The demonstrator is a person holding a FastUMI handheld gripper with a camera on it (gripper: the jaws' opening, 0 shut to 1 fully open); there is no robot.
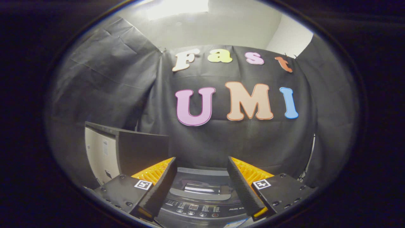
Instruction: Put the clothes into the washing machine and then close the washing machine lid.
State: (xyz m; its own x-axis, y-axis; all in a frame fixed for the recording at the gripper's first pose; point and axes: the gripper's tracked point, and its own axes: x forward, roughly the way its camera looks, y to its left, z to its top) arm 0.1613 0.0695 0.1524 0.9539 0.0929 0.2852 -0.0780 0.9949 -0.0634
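While the claw (201,177) hangs released in the gripper view, fingers spread wide with nothing between them, the washing machine (202,202) sits just below and ahead, its control panel (199,210) showing between the fingertips and its lid (201,188) apparently lying flat beyond it. No clothes are to be seen, so I cannot tell where they lie. A white cabinet (101,152) with a dark door stands left of the machine. The risk, as I judge it: reaching down blind could knock a finger against the panel buttons or the cabinet door.
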